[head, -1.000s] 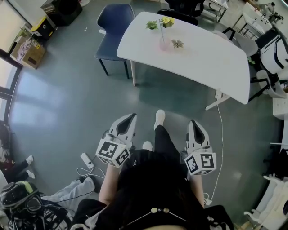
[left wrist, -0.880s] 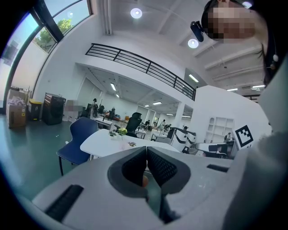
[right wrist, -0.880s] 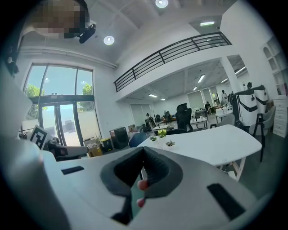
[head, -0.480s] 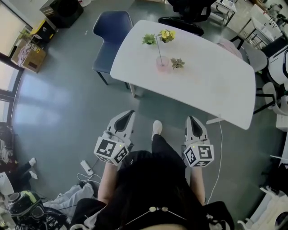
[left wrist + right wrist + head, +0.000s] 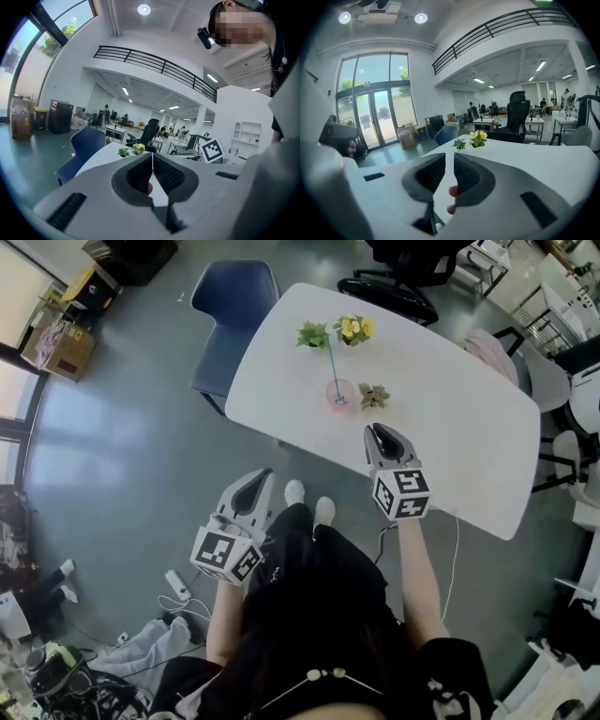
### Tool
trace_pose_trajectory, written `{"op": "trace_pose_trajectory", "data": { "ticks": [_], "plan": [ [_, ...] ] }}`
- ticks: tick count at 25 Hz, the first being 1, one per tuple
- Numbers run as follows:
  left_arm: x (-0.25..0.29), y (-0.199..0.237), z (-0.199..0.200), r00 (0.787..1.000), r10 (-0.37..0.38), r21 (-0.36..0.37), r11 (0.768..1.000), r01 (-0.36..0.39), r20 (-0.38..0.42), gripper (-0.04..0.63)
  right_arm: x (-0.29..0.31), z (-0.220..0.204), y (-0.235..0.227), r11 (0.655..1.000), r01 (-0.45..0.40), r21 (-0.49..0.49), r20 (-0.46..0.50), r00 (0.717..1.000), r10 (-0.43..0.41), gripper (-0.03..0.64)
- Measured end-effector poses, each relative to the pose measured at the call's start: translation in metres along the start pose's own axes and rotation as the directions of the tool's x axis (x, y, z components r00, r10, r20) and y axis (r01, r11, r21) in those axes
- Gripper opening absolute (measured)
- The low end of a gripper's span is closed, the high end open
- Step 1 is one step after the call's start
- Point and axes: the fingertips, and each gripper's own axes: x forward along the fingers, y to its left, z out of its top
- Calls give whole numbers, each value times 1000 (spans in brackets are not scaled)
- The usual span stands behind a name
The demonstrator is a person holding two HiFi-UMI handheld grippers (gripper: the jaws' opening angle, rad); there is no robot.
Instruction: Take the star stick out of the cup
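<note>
Star stick (image 5: 331, 367) stands in the pink cup (image 5: 337, 397) on the white worktop (image 5: 450, 409). Right gripper (image 5: 377, 431) hovers near the cup, jaws narrowly apart, empty; left gripper (image 5: 261, 480) hangs off the worktop, jaws together, empty. Judged step: the reach; next calls for lining the right jaws on the stick above the rim.

The table (image 5: 450, 399) is plain white; on it are a pink cup (image 5: 339, 396), a thin pale grey-blue star stick (image 5: 330, 362), yellow flowers (image 5: 353, 328) and a green plant (image 5: 312, 335). The chair (image 5: 234, 306) at the far left is dark blue and the floor (image 5: 122, 446) is glossy grey-green. The left gripper (image 5: 261, 476) and right gripper (image 5: 377, 431) are pale grey with dark grey pads (image 5: 169, 174), and their cubes (image 5: 225, 556) carry black-and-white square markers.
</note>
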Motion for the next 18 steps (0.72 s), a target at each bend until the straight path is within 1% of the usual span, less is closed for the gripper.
{"op": "trace_pose_trajectory", "data": {
  "ticks": [4,7,9,13,18],
  "plan": [
    [14,30,12,1000,22,-29,999,-22,4,8,70,-3,-7,997,-3,-80,-102,995,-5,60],
    [25,52,23,1000,23,-33,999,-23,5,8,115,-15,-9,993,-17,-117,-204,979,-7,92],
    [32,67,32,1000,26,-37,999,-25,9,8,139,-19,-10,991,-20,-135,-250,968,-15,95],
    [43,94,47,999,41,-38,998,-40,19,8,175,-19,-16,990,-5,-141,-290,956,-37,92],
    [52,114,52,999,45,-48,998,-44,17,8,200,-18,-22,989,13,-148,-318,946,-60,90]
  ]
}}
